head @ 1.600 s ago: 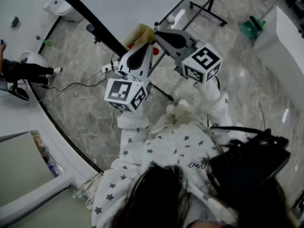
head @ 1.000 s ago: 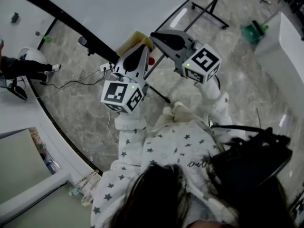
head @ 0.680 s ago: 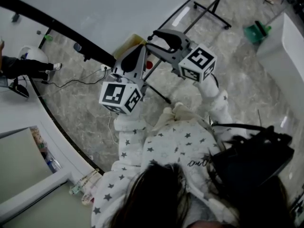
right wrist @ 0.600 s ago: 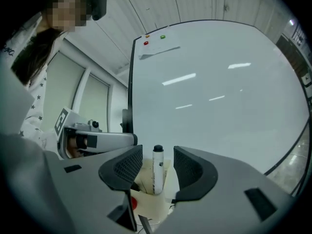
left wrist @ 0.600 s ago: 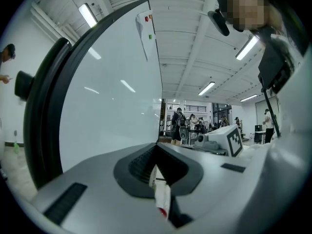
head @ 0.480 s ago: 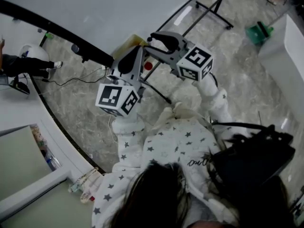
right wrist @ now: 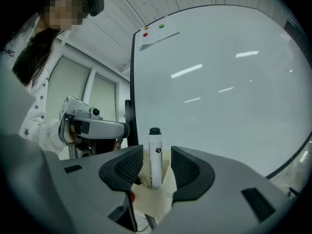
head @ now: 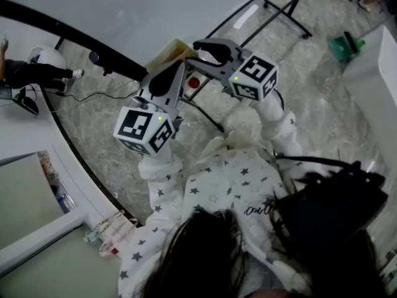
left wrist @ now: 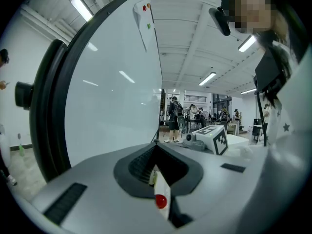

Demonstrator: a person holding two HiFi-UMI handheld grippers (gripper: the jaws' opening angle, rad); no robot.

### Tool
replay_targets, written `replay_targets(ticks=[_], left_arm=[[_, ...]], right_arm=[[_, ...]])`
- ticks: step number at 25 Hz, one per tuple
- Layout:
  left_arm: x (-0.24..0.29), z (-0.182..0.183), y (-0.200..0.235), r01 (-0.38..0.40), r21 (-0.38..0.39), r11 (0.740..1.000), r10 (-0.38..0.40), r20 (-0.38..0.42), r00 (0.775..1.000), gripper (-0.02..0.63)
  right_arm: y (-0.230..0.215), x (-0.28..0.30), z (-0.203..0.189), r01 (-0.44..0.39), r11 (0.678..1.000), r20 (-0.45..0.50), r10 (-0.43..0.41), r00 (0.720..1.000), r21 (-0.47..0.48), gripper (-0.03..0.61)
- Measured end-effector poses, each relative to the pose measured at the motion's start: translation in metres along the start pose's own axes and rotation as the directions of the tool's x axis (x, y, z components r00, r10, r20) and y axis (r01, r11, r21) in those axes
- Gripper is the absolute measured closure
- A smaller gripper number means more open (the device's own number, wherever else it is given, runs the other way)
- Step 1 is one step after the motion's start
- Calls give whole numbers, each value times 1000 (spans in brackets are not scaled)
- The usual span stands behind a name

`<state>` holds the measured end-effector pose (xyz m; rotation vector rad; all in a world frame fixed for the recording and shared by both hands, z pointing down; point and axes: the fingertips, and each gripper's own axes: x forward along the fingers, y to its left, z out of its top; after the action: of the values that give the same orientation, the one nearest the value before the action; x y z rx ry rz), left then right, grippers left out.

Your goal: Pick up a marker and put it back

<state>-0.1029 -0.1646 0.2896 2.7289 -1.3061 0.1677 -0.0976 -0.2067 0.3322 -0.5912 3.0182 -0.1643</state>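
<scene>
Big white whiteboard [right wrist: 219, 82] with a black frame fills the background, with grey marble floor [head: 298, 98] beneath it. One paper sheet [right wrist: 157, 37] is pinned at the board's top by two round magnets, one red [right wrist: 145, 34] and one green [right wrist: 161, 27]. One green dustpan [head: 346, 44] and one black wheeled stand [head: 286, 14] sit on the floor, well apart from the work. One black bag [head: 329, 210] hangs at the person's right side.

There are two grippers, close beside each other at the board. The right gripper [right wrist: 156, 165] has its jaws spread wide, and the pads are clear of the one marker between them. From the head view this gripper covers the marker.

The left gripper [left wrist: 157, 147] has its pads together. A small white strip with a red round spot [left wrist: 161, 200] sits low in the slit. I cannot tell whether that is a part of the gripper.

The white cylindrical marker with a black cap [right wrist: 155, 157] stands upright, cap up, with a small dark print on the barrel. Its foot sits in one beige holder [right wrist: 148, 196] against the board.
</scene>
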Motion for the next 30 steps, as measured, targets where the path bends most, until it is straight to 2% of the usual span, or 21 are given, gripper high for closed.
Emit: replay_targets(ticks=[5, 6, 7, 14, 20, 30], left_arm=[[-2, -3, 0, -4, 16, 1000, 5, -40, 999, 614], [-3, -4, 0, -4, 18, 1000, 5, -46, 999, 614], [-3, -5, 0, -4, 18, 1000, 5, -49, 999, 614], [-3, -11, 2, -13, -1, 1000, 13, -46, 999, 614], [-4, -6, 8, -37, -24, 999, 37, -9, 999, 614], [8, 12, 0, -11, 4, 1000, 10, 54, 999, 614]], right_arm=[[5, 4, -1, -26, 1000, -19, 26, 999, -10, 400], [6, 4, -2, -26, 999, -22, 26, 999, -21, 468], [7, 4, -2, -28, 999, -23, 27, 999, -32, 491], [7, 5, -1, -35, 999, -25, 35, 999, -18, 495], [4, 5, 10, -21, 1000, -11, 21, 1000, -1, 495], [-4, -3, 39, 25, 999, 21, -24, 999, -22, 495]])
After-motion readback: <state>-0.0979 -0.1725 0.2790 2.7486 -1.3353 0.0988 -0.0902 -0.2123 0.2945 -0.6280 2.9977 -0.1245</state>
